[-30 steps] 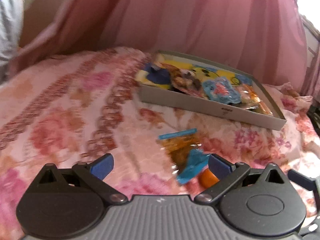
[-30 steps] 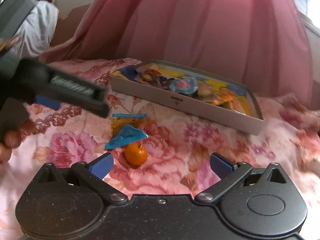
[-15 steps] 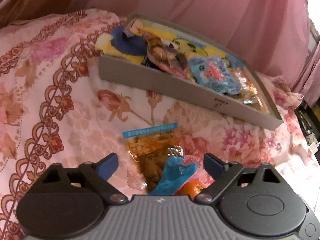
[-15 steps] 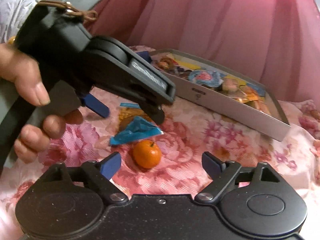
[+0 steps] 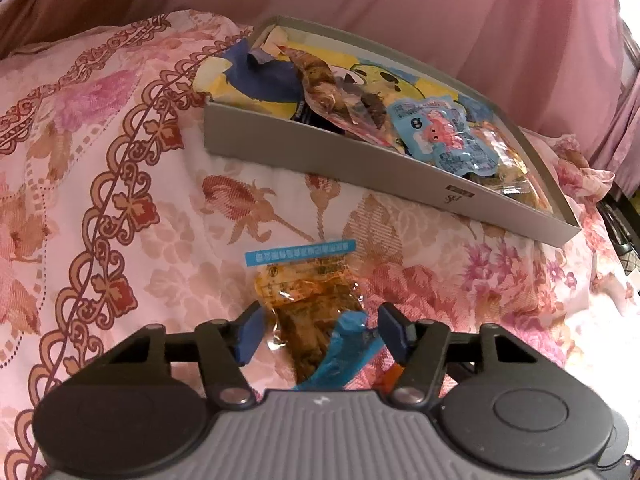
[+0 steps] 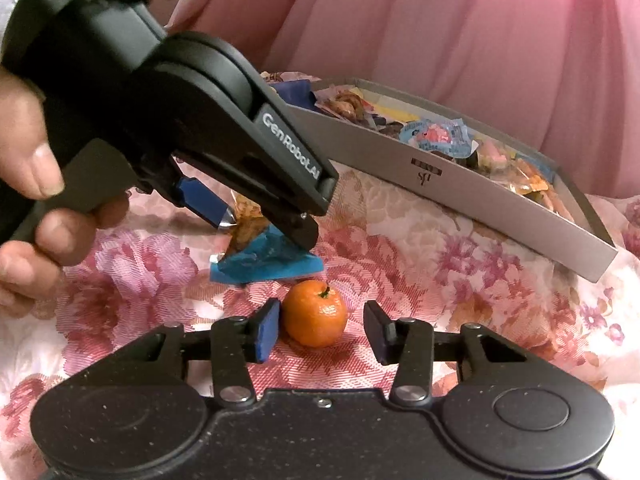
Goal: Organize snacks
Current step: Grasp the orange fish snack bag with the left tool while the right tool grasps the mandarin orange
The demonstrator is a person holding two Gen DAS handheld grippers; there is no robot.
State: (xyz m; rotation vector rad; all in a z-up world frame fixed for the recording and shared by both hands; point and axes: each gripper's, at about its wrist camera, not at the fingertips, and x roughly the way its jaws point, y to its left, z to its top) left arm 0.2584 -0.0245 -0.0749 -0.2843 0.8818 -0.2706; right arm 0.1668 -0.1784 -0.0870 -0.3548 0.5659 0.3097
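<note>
A tangerine point(image 6: 316, 314) lies on the floral bedspread between the fingers of my right gripper point(image 6: 322, 331), which is open; its left pad point(image 6: 267, 330) is right beside the fruit, and a gap remains on the right. My left gripper point(image 5: 322, 334) is open and straddles a clear packet of orange-brown snack point(image 5: 304, 292) and a crumpled blue packet point(image 5: 344, 356). In the right wrist view the left gripper point(image 6: 266, 226) points down onto the blue packet point(image 6: 264, 264). A grey box point(image 5: 360, 160) holding several snack packets sits behind.
A person's hand point(image 6: 36, 184) holds the left gripper at the left edge. The grey box point(image 6: 440, 176) runs diagonally across the bed behind the tangerine. Pink curtains point(image 5: 400, 8) hang behind it. The floral bedspread point(image 5: 100, 200) stretches to the left.
Both grippers moved down and forward onto their items, and both sets of fingers narrowed. The left now straddles the packets; the right now brackets the tangerine.
</note>
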